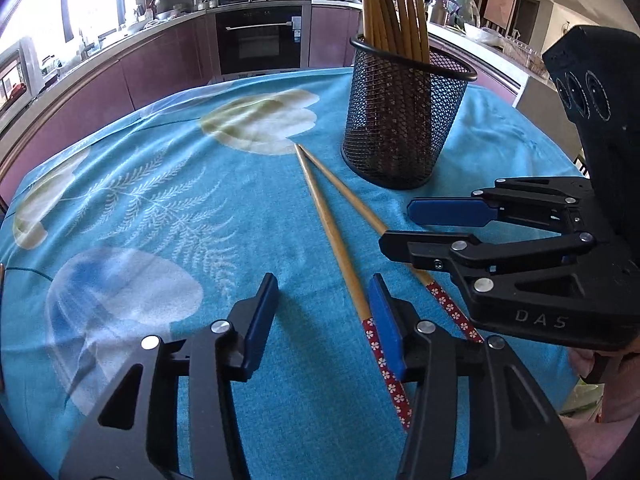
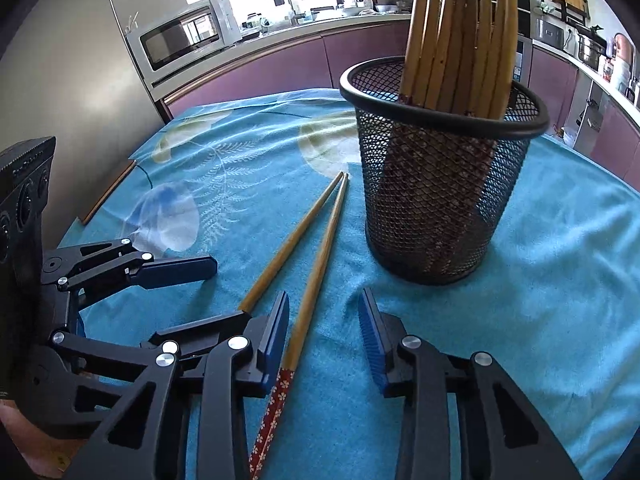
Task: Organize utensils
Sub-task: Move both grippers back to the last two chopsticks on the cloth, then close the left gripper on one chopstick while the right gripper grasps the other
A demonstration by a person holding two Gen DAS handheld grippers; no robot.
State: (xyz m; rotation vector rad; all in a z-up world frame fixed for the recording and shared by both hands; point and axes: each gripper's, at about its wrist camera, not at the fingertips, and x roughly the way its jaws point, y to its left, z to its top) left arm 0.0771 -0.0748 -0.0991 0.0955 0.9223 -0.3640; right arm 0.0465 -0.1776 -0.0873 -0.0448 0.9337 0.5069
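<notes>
I have both tools low over the blue flowered tablecloth [image 1: 248,240], angled down at the two loose chopsticks, which lie in a narrow V with their thin tips almost touching just beside the foot of the black mesh holder [image 1: 404,120]. The holder stands upright on the cloth, already packed with a bundle of chopsticks [image 1: 392,8] that fan out above its rim. My left gripper [image 1: 322,324] has its jaws parted around the nearer chopstick [image 1: 340,256]. The stick runs between the blue pads and lies right against the right-hand one, where its red flower-patterned handle begins, while the other pad stands well clear, so nothing is clamped. The right gripper [image 2: 324,340] is in the same position with the second chopstick [image 2: 316,280]: jaws apart, the stick flat on the cloth between them and close beside the left pad, with a wide gap to the ribbed pad on the other side. The two tools sit very near each other — from the right camera, the left tool's finger covers the handle end of its chopstick. Both sticks rest on the table, not lifted.
</notes>
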